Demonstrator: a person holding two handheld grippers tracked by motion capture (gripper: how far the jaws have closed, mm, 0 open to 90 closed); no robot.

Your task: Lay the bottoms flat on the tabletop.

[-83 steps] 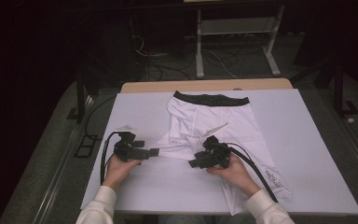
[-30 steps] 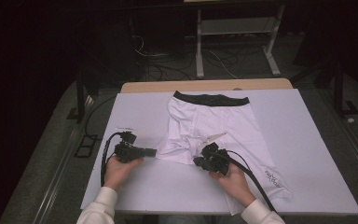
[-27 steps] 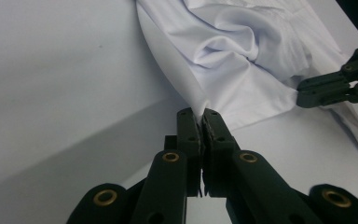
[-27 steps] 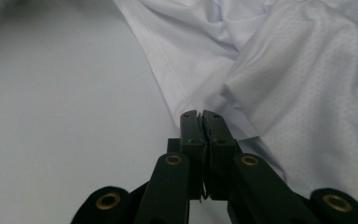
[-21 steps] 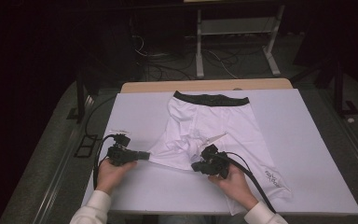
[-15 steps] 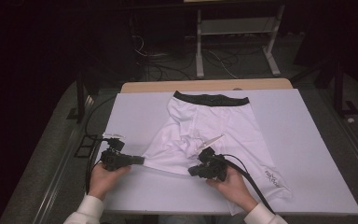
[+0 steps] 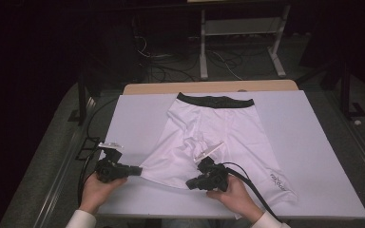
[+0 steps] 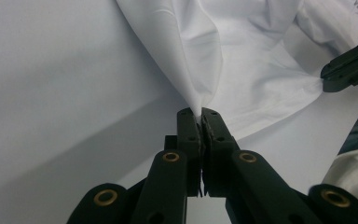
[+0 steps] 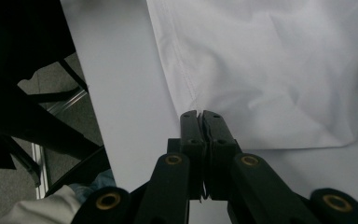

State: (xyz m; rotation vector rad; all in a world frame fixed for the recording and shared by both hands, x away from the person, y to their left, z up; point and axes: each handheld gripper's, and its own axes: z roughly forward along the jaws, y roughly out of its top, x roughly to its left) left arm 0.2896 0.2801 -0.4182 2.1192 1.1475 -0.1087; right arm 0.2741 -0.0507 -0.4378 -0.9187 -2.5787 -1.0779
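White shorts (image 7: 218, 128) with a black waistband (image 7: 215, 100) lie flat on the white sheet (image 7: 313, 142), waistband at the far side. My left gripper (image 7: 140, 170) is shut on the outer corner of the near left leg hem and pulls the cloth (image 8: 223, 56) into a taut ridge above its tips (image 8: 200, 114). My right gripper (image 7: 188, 184) is shut on the same leg's hem further right, pinching the stitched edge (image 9: 186, 79) at its tips (image 9: 199, 114). The right gripper's black jaws (image 8: 349, 70) also show at the far right of the left gripper view.
The sheet covers a wooden table whose far edge (image 7: 152, 88) shows. A metal stand (image 7: 240, 33) and floor cables (image 7: 161, 61) lie beyond it. A metal rail (image 7: 62, 190) runs along the left side. The right gripper's cable (image 7: 252, 190) trails over the shorts' right leg.
My left gripper has moved left and toward the near edge, drawing the leg hem outward and flatter. My right gripper has shifted slightly left and nearer with the hem.
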